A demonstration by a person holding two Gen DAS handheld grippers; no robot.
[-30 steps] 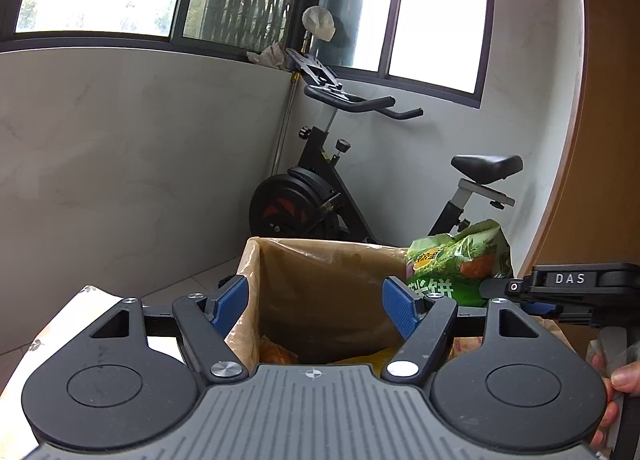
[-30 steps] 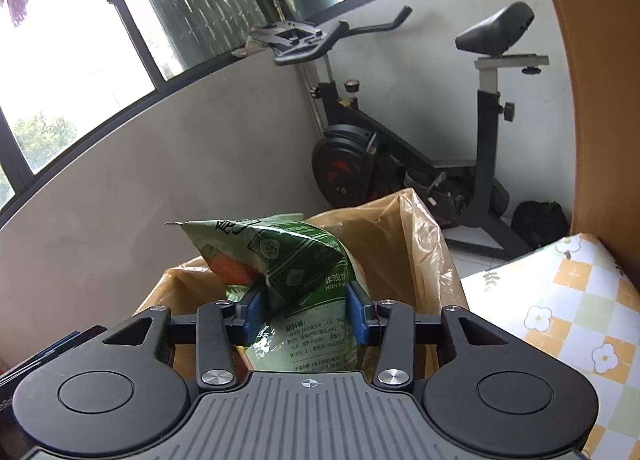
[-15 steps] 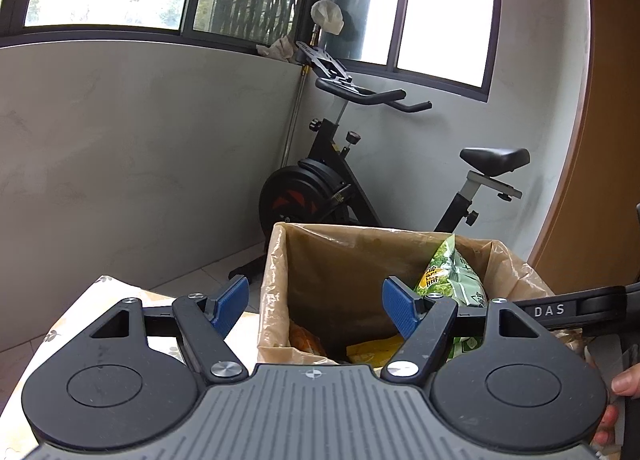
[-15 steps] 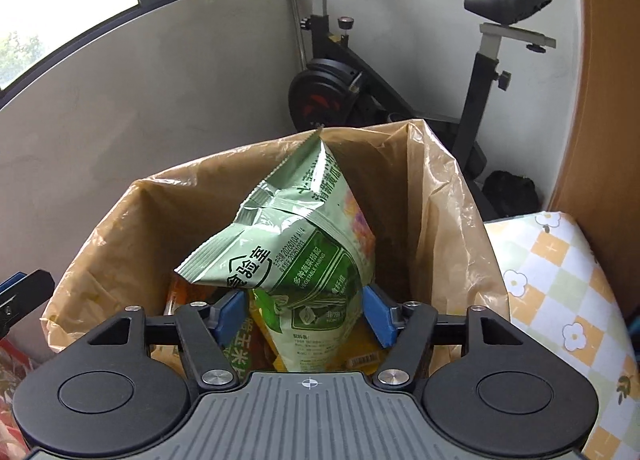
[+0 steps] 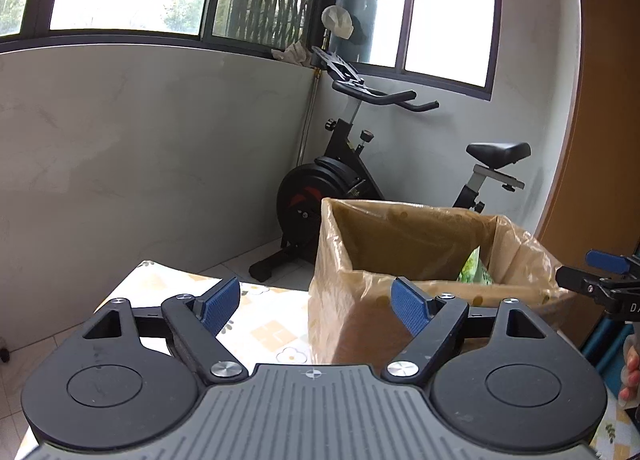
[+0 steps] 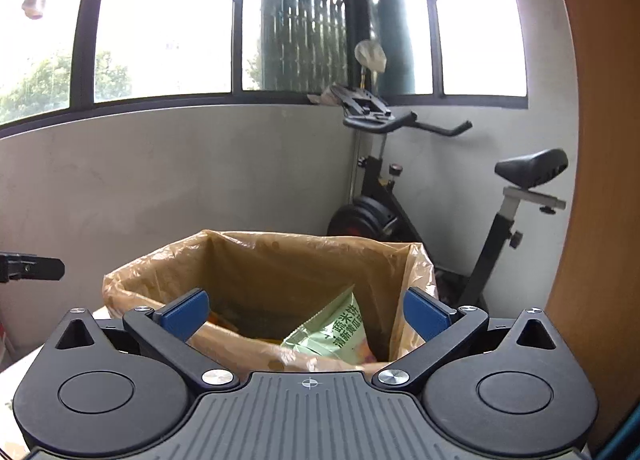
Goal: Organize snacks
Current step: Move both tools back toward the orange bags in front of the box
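both claws [image 5: 316, 302] [image 6: 306, 310] spread, empty

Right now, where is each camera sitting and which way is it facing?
Left wrist: rides the open left tongs, facing the lined box from its left corner; the right tongs' tip and fingertips show at right.
Right wrist: rides the open right tongs, looking into the box at the green snack bag.
Shared: box, snack bag, exercise bike.
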